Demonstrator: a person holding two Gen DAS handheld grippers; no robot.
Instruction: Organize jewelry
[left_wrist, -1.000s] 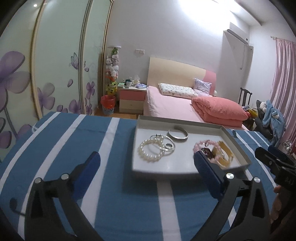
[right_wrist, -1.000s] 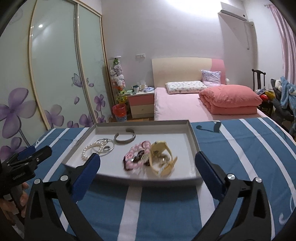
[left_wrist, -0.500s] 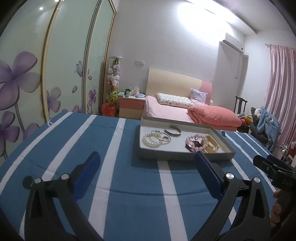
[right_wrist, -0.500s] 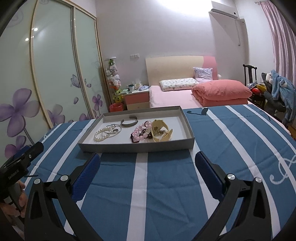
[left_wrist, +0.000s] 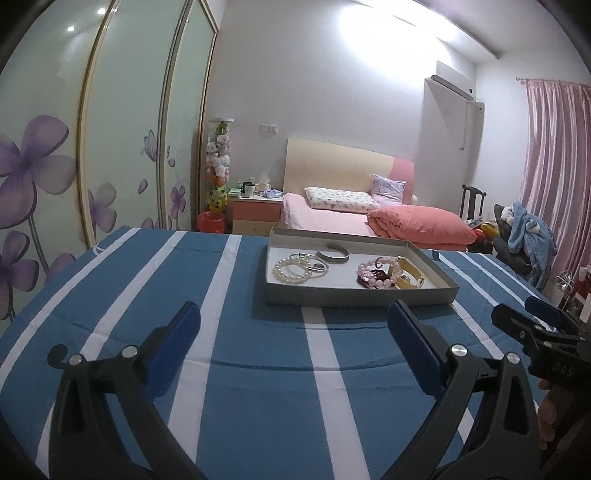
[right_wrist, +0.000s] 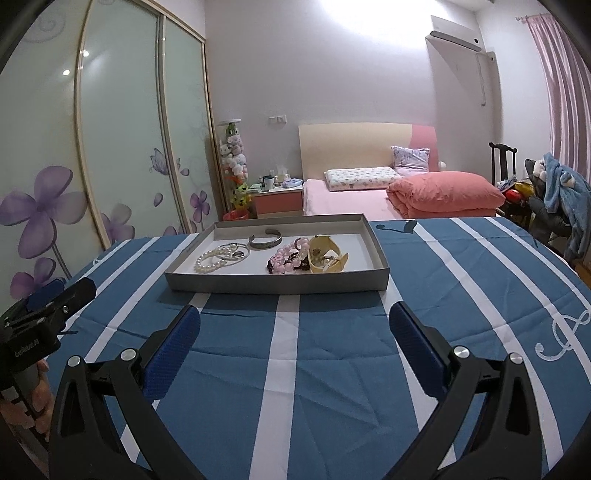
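Observation:
A shallow grey tray (left_wrist: 354, 297) (right_wrist: 277, 285) rests on the blue striped cloth. Inside lie a pearl bracelet (left_wrist: 290, 272) (right_wrist: 210, 261), thin silver bangles (left_wrist: 314, 264) (right_wrist: 236, 253), a silver cuff (left_wrist: 333, 255) (right_wrist: 265, 240), a pink bead bracelet (left_wrist: 375, 275) (right_wrist: 286, 258) and a cream bangle (left_wrist: 408, 275) (right_wrist: 327, 256). My left gripper (left_wrist: 293, 325) stands open, well short of the tray's near wall. My right gripper (right_wrist: 294, 325) is open too, also back from the tray. Neither holds anything.
The blue cloth with white stripes (left_wrist: 240, 369) (right_wrist: 461, 295) covers the table. Behind it stand a pink bed (left_wrist: 332, 218), a bedside cabinet (left_wrist: 256, 214), sliding wardrobe doors (right_wrist: 122, 155) and a chair piled with clothes (right_wrist: 554, 199). A hand (right_wrist: 37, 398) holds the left gripper's handle.
Both grippers have pulled back from the tray, which now looks smaller and farther. Both stayed open and the jewelry has not moved.

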